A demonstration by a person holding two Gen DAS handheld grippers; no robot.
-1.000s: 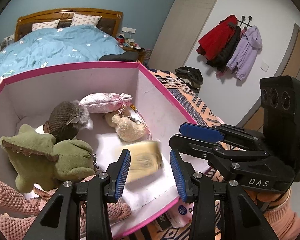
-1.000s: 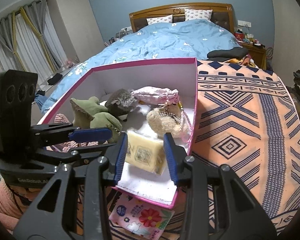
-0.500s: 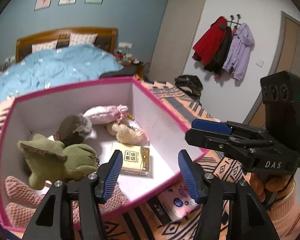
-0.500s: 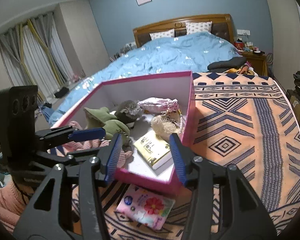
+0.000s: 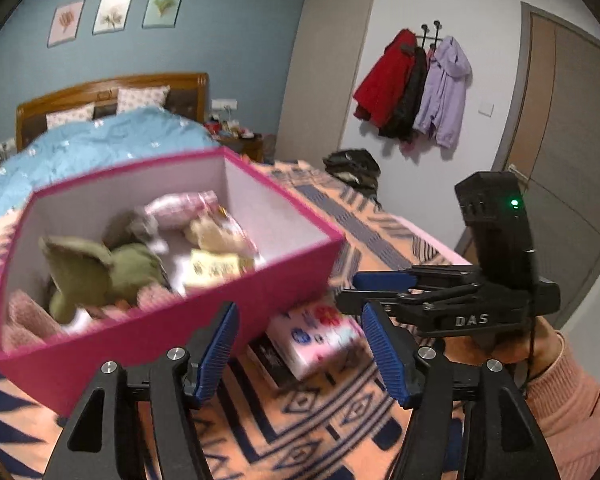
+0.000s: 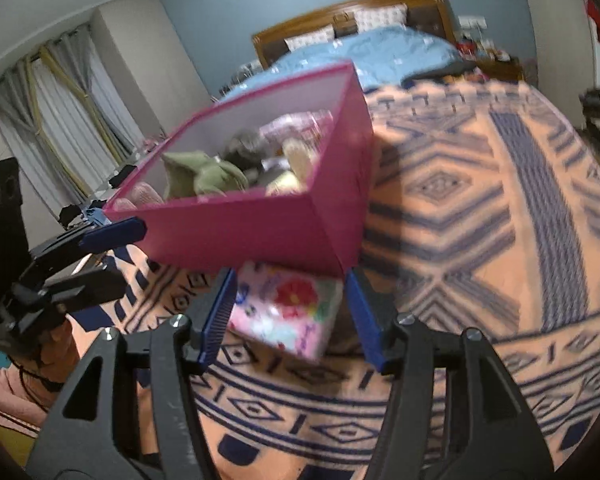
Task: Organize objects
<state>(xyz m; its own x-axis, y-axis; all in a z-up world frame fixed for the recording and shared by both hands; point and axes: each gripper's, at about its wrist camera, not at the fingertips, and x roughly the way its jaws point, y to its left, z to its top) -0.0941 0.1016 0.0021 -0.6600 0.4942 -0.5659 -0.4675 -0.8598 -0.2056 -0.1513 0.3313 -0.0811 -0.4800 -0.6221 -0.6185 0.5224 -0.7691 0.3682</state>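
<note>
A pink box (image 5: pixel 284 284) (image 6: pixel 260 236) stands on the orange patterned blanket and holds plush toys, with a green one (image 5: pixel 100 276) (image 6: pixel 204 176) near its front. A yellow tissue pack (image 5: pixel 216 268) lies inside it. A pink floral tissue pack (image 5: pixel 320 332) (image 6: pixel 288 308) lies on the blanket at the box's near corner, on a dark flat thing (image 5: pixel 266 358). My right gripper (image 6: pixel 294 314) (image 5: pixel 364 290) has its jaws opening, with the floral pack between the fingers and untouched. My left gripper (image 5: pixel 300 344) (image 6: pixel 112 256) is also opening and holds nothing.
The orange blanket (image 6: pixel 480 208) spreads wide to the right of the box. Behind are a bed with a blue duvet (image 5: pixel 100 148), coats on wall hooks (image 5: pixel 416 88), a dark bag (image 5: pixel 352 164), a door (image 5: pixel 564 128) and curtains (image 6: pixel 60 120).
The yellow pack went from between the right gripper's pads down into the box. Both grippers opened wider, drew back from the box and came low over the floral pack.
</note>
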